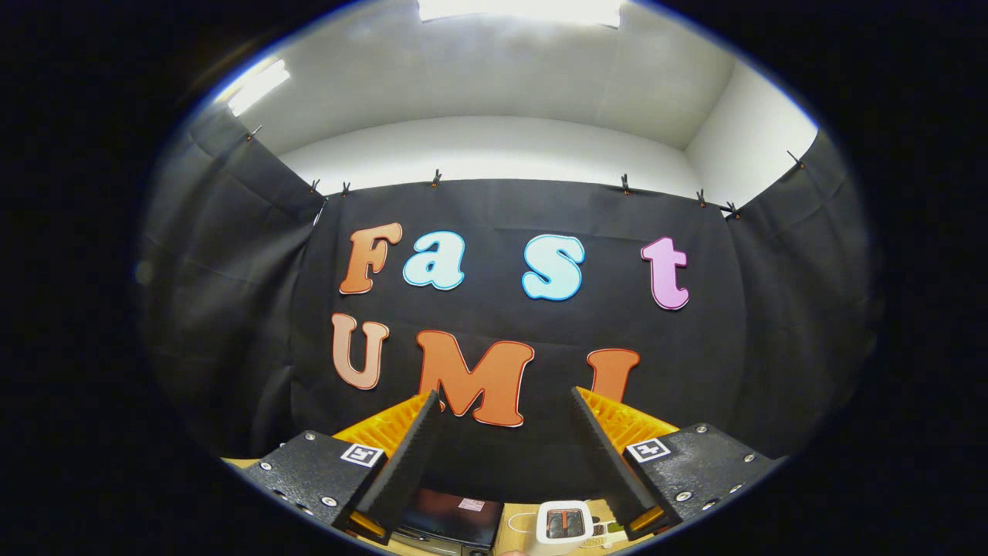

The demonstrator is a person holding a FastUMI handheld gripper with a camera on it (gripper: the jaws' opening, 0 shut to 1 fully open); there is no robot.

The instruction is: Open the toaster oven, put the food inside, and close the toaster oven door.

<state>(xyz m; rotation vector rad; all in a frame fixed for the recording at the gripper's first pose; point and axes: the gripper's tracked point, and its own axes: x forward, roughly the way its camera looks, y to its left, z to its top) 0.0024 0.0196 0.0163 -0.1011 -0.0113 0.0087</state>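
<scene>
- The tongs [505, 398] are spread wide apart with nothing between them, and they're tipped up toward the booth's black cloth wall [231, 309] instead of down at the work.
- Each finger [409, 455] has a ribbed inner face, and each base block carries a small square black-and-white marker [361, 454].
- Way down low, between the two fingers and below them, you can just catch the top of a dark appliance [451, 516] sitting on the wooden tabletop [515, 533]. Pretty sure that's the toaster oven, but only its dark top with a small pale sticker shows, so I can't tell if the door is open or closed.
- Just beside it, toward the right finger, there's a small white gadget [565, 523] with a dark window on its face. Looks like a little timer or scale, can't say which.
- Something small and light-coloured [606, 533] sits next to that gadget, right up against the right finger's base. Too small to make out, can't tell if it's the food.
- Above the cloth there's a plain white wall [502, 147], with bright ceiling lights [258, 83] up top, and little clips [436, 179] pin the cloth along its top edge.
</scene>
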